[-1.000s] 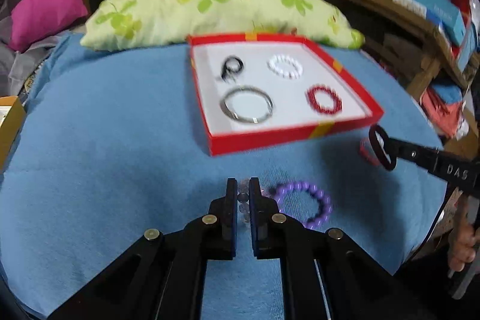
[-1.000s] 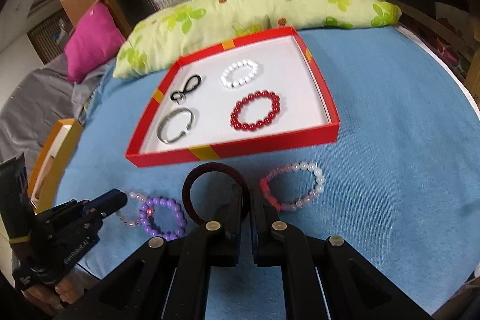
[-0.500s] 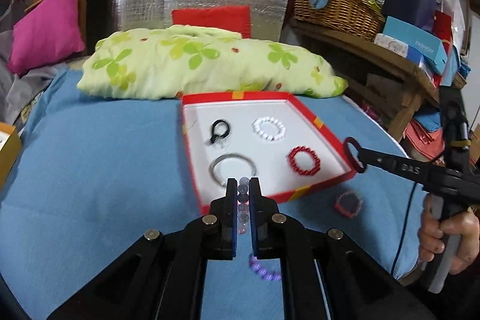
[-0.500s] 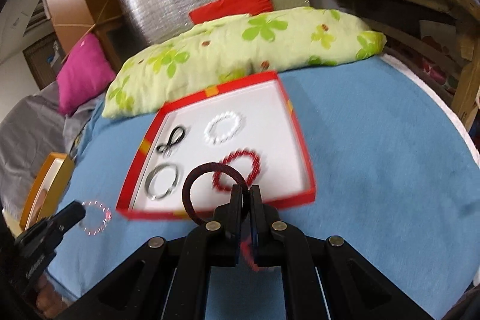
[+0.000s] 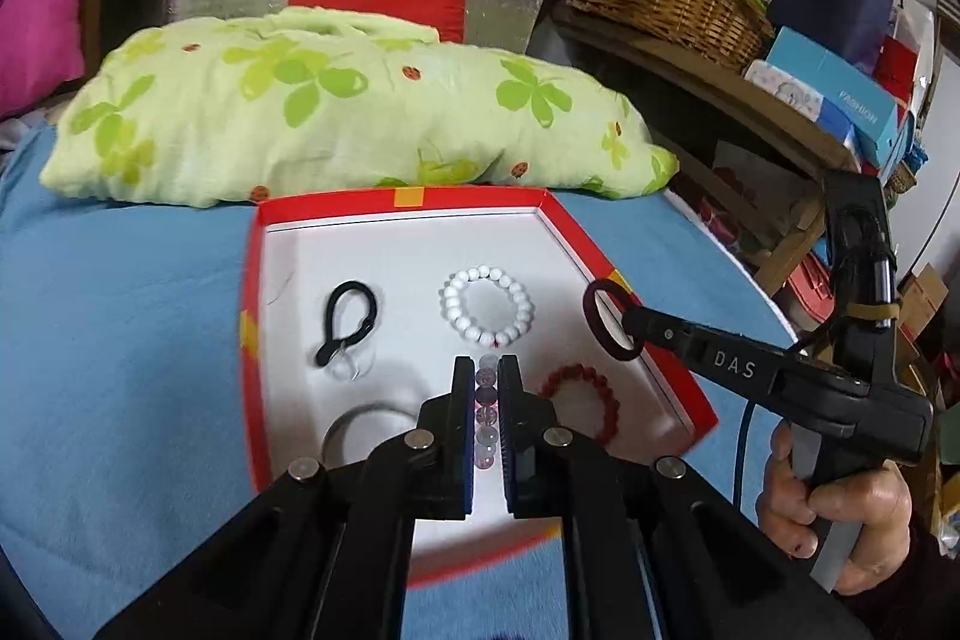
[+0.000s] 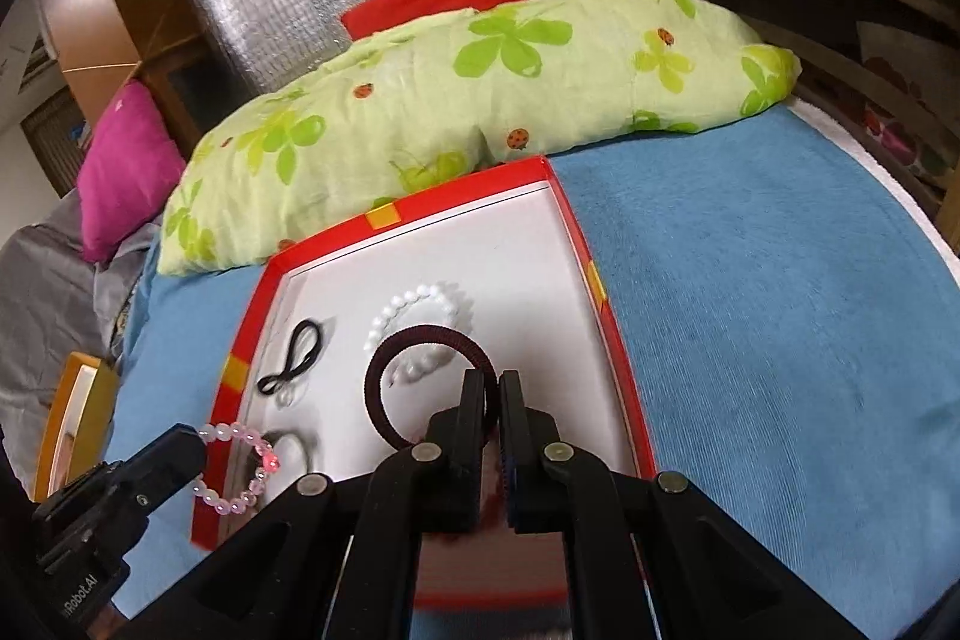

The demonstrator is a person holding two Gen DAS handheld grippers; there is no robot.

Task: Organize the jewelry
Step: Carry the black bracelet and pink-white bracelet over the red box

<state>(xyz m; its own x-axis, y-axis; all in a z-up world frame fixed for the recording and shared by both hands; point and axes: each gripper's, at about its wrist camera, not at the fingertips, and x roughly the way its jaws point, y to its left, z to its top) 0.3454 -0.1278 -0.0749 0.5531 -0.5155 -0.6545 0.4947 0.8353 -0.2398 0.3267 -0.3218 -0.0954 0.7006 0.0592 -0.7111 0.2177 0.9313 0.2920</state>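
Left gripper (image 5: pixel 486 388) jaws clamped on pale beaded bracelet (image 6: pixel 237 466), right gripper (image 6: pixel 492 400) jaws on dark hair tie (image 6: pixel 429 382), both above red box (image 5: pixel 408 197). Light, limp, beads slippery; best pinched at one strand.

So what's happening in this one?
A person is sorting jewelry into a red tray using two handheld grippers. The left gripper is shut on a pale pink bead bracelet, the right gripper on a dark maroon hair tie. Both hang over the tray, where a white bead bracelet, red bracelet and black loop already lie.
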